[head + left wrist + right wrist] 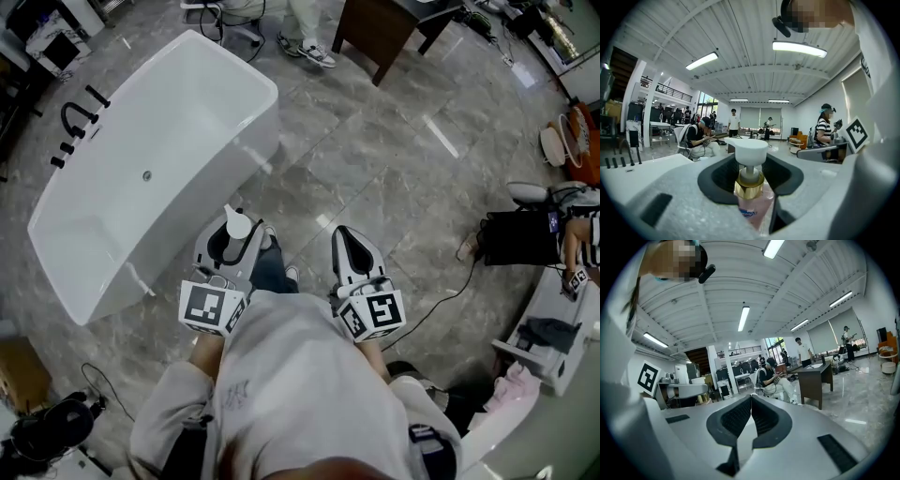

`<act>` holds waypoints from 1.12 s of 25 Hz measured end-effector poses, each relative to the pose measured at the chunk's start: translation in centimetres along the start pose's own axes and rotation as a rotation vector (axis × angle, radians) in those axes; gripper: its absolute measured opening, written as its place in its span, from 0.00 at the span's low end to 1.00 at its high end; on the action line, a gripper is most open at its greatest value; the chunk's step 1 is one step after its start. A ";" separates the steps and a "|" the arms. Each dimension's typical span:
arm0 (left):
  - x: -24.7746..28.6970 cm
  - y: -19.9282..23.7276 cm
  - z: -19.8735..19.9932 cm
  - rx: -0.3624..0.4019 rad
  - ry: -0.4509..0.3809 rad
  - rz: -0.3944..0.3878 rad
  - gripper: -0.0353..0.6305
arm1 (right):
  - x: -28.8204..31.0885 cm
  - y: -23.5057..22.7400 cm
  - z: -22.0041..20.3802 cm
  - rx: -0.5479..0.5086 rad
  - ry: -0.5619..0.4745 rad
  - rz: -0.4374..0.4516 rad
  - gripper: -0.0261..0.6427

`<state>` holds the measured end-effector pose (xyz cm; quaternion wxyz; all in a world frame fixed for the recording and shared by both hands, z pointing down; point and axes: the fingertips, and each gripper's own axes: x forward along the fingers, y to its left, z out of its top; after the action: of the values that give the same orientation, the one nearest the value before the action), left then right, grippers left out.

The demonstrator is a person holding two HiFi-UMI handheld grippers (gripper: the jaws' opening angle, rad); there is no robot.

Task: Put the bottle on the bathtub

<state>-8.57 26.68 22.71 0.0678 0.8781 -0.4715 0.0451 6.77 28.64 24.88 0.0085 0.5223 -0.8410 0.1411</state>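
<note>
A pump bottle (751, 187) with a white pump head, a gold collar and pink liquid stands upright between the jaws of my left gripper (232, 246), which is shut on it. From the head view, only the bottle's white pump top (237, 226) shows above the jaws. The white bathtub (112, 216) stands on the floor ahead and to the left, its rim a short way beyond the left gripper. My right gripper (354, 255) is held beside the left one, shut, with nothing between its jaws (751, 416).
Black tap fittings (78, 120) stand at the tub's far left rim. A dark wooden desk (382, 28) and a person's feet (307, 49) are beyond the tub. A seated person (562, 230) and cables lie to the right. The floor is grey marble.
</note>
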 end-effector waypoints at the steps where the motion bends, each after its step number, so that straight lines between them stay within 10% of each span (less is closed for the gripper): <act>1: 0.4 0.3 -0.1 -0.004 0.007 0.000 0.30 | 0.3 -0.3 -0.1 0.002 0.008 -0.001 0.05; 28: 16.3 15.8 2.1 0.006 0.032 -0.120 0.30 | 21.4 -5.3 5.2 -0.018 0.006 -0.100 0.05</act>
<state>-12.79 4.32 24.20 0.0753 0.9042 -0.4166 0.0566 2.41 6.46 24.51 0.0229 0.5631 -0.8150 0.1344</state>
